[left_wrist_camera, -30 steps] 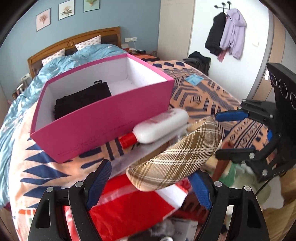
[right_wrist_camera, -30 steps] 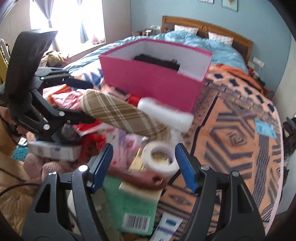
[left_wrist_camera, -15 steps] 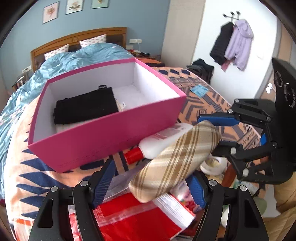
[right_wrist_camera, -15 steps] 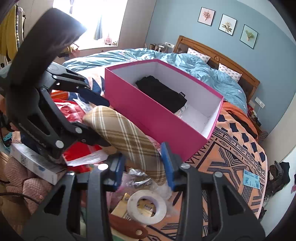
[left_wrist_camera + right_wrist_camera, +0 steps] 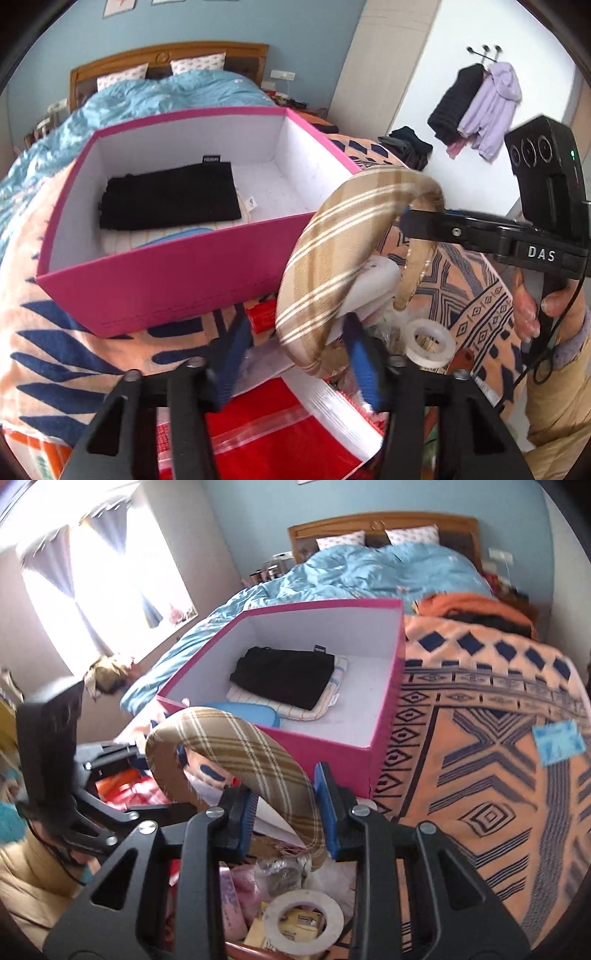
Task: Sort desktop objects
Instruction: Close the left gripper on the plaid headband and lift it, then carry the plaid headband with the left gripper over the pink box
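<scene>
Headband (image 5: pixel 332 251), plaid and arched, hung just in front of the pink box's (image 5: pixel 159 291) near corner, level with its rim but not yet inside. You held it from both ends: the right gripper (image 5: pixel 286 805) had its blue pads (image 5: pixel 246 821) clamped on one leg of the band, and the left gripper (image 5: pixel 299 354) sat astride the other end, though blur hid whether its fingers truly pressed it. Inside the box, a folded black garment (image 5: pixel 166 197) already lay on a pale striped cloth (image 5: pixel 332 698), so by the look of it some sorting was done. Much remained outside the box, below its near wall: a roll of tape (image 5: pixel 428 341), a white bottle (image 5: pixel 369 291) with a red cap, a red plastic bag (image 5: pixel 258 439) and other small clutter.
</scene>
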`<state>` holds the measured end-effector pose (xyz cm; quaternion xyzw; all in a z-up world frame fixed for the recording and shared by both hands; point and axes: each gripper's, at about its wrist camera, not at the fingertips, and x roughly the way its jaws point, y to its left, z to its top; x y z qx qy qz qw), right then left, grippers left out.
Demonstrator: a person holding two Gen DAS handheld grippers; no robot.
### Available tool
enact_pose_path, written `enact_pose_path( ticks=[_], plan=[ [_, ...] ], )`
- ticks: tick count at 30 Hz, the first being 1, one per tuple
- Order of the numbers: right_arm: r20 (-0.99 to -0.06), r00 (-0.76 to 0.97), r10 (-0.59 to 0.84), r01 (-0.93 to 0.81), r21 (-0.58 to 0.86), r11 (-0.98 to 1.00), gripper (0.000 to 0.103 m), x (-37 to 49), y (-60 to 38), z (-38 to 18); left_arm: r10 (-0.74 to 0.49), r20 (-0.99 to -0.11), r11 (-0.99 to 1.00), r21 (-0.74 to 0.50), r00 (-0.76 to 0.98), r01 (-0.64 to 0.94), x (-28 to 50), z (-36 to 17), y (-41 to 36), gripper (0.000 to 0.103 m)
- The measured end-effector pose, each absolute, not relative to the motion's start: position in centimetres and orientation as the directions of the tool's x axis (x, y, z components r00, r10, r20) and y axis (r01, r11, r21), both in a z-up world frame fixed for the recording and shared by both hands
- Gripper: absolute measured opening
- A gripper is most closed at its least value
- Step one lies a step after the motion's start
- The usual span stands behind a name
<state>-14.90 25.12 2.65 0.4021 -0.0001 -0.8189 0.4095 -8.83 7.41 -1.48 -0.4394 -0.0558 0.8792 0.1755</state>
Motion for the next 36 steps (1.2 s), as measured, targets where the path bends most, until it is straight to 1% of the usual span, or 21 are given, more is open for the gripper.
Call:
enact_pose_path(
  ticks=[1, 2, 5, 6, 11, 15, 17, 19, 20, 21, 22, 24, 25, 28, 29, 30, 33, 36],
  plan=[
    [-0.656, -0.333, -0.678, 0.659, 0.353, -0.665, 0.033, -15.1, 25.3, 2.6, 0.362, -0.756, -0.931, -0.264, -0.545, -0.252, -9.0, -1.6, 7.2, 0.037],
    [-0.65, -0.326, -0.687, 0.647, 0.376, -0.663, 0.033, -15.2, 25.6, 2.6, 0.378, -0.757, -0.925, -0.289, -0.534, -0.245, -9.2, -1.8, 7.0, 0.033],
    [-0.638, -0.297, -0.71, 0.621, 0.436, -0.651, 0.033, -15.5, 26.1, 2.8, 0.442, -0.735, -0.897, -0.366, -0.514, -0.249, -9.4, -1.5, 6.4, 0.027],
    [-0.636, -0.291, -0.715, 0.617, 0.447, -0.648, 0.033, -15.4, 26.2, 2.8, 0.45, -0.73, -0.893, -0.373, -0.515, -0.251, -9.3, -1.3, 6.4, 0.026],
    [-0.619, -0.196, -0.761, 0.566, 0.562, -0.603, 0.033, -16.0, 26.3, 1.9, 0.484, -0.725, -0.874, -0.422, -0.49, -0.24, -9.8, -0.6, 5.8, 0.025],
    [-0.646, -0.177, -0.743, 0.498, 0.593, -0.633, 0.034, -17.0, 26.3, 0.0, 0.43, -0.761, -0.902, -0.389, -0.486, -0.188, -11.0, -1.7, 5.2, 0.025],
    [-0.642, -0.165, -0.749, 0.468, 0.617, -0.633, 0.034, -17.3, 26.4, -0.9, 0.415, -0.779, -0.908, -0.387, -0.471, -0.159, -11.6, -2.7, 4.8, 0.024],
    [-0.636, -0.163, -0.755, 0.446, 0.634, -0.631, 0.034, -17.5, 26.7, -1.5, 0.412, -0.78, -0.909, -0.384, -0.472, -0.159, -11.5, -3.1, 4.7, 0.028],
    [-0.635, -0.169, -0.754, 0.444, 0.634, -0.633, 0.034, -17.4, 26.8, -1.7, 0.41, -0.777, -0.91, -0.381, -0.478, -0.163, -11.3, -3.1, 4.8, 0.029],
    [-0.635, -0.178, -0.752, 0.444, 0.63, -0.637, 0.034, -17.4, 26.9, -1.8, 0.401, -0.779, -0.915, -0.369, -0.482, -0.163, -11.1, -3.1, 4.8, 0.032],
    [-0.636, -0.183, -0.749, 0.445, 0.626, -0.64, 0.035, -17.3, 27.0, -1.9, 0.389, -0.783, -0.92, -0.355, -0.485, -0.164, -10.9, -3.0, 4.9, 0.038],
    [-0.646, -0.199, -0.737, 0.444, 0.611, -0.655, 0.037, -17.1, 27.2, -2.0, 0.382, -0.779, -0.924, -0.336, -0.497, -0.184, -10.1, -2.7, 5.1, 0.042],
    [-0.647, -0.21, -0.733, 0.453, 0.6, -0.659, 0.037, -16.9, 27.2, -1.9, 0.383, -0.779, -0.924, -0.33, -0.496, -0.195, -9.7, -2.7, 5.3, 0.042],
    [-0.655, -0.232, -0.719, 0.483, 0.564, -0.67, 0.037, -16.4, 27.3, -1.8, 0.389, -0.788, -0.921, -0.322, -0.478, -0.218, -9.0, -3.0, 5.8, 0.039],
    [-0.659, -0.241, -0.712, 0.497, 0.547, -0.674, 0.037, -16.1, 27.3, -1.7, 0.389, -0.789, -0.921, -0.324, -0.476, -0.214, -9.0, -3.1, 5.8, 0.036],
    [-0.664, -0.255, -0.703, 0.513, 0.524, -0.68, 0.037, -15.7, 27.3, -1.5, 0.389, -0.791, -0.921, -0.326, -0.473, -0.213, -9.0, -3.2, 5.7, 0.03],
    [-0.677, -0.281, -0.68, 0.554, 0.465, -0.691, 0.038, -14.8, 27.2, -1.1, 0.402, -0.787, -0.915, -0.347, -0.468, -0.204, -9.1, -3.4, 5.6, 0.029],
    [-0.698, -0.299, -0.651, 0.603, 0.391, -0.696, 0.037, -13.7, 26.6, -0.8, 0.408, -0.782, -0.913, -0.349, -0.471, -0.211, -9.2, -3.3, 5.8, 0.024]
  ],
)
